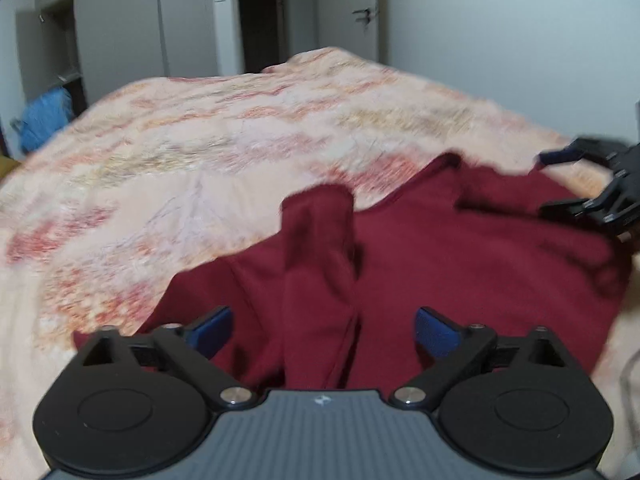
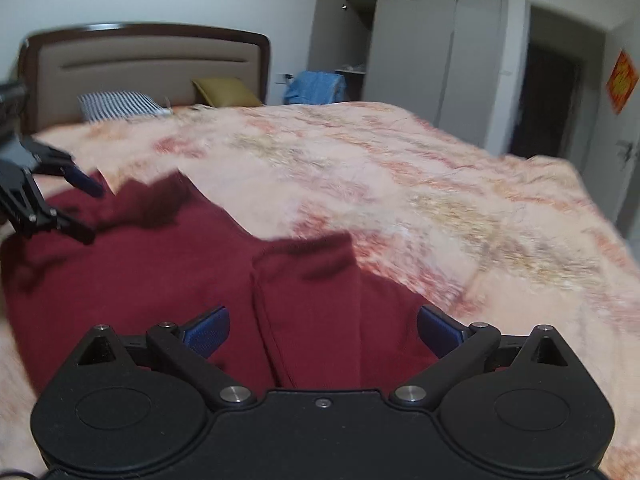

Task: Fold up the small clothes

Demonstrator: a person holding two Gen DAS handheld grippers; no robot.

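A dark red garment (image 1: 460, 248) lies spread on the bed, with a sleeve (image 1: 316, 264) folded across its body toward me. My left gripper (image 1: 323, 330) is open above the near end of that sleeve, with nothing in it. In the right wrist view the same garment (image 2: 152, 264) lies flat with its other sleeve (image 2: 312, 300) folded inward. My right gripper (image 2: 323, 330) is open over that sleeve, empty. Each gripper shows in the other's view: the right one (image 1: 560, 184) at the far right, the left one (image 2: 86, 210) at the far left, both open over the garment's edges.
The bed is covered by a peach and red patterned blanket (image 1: 200, 168). A headboard (image 2: 140, 64), a striped pillow (image 2: 116, 105) and an olive pillow (image 2: 226, 92) are at the bed's head. A grey wardrobe (image 2: 420, 40), a blue cloth (image 2: 316, 87) and a dark doorway (image 2: 552, 96) stand beyond.
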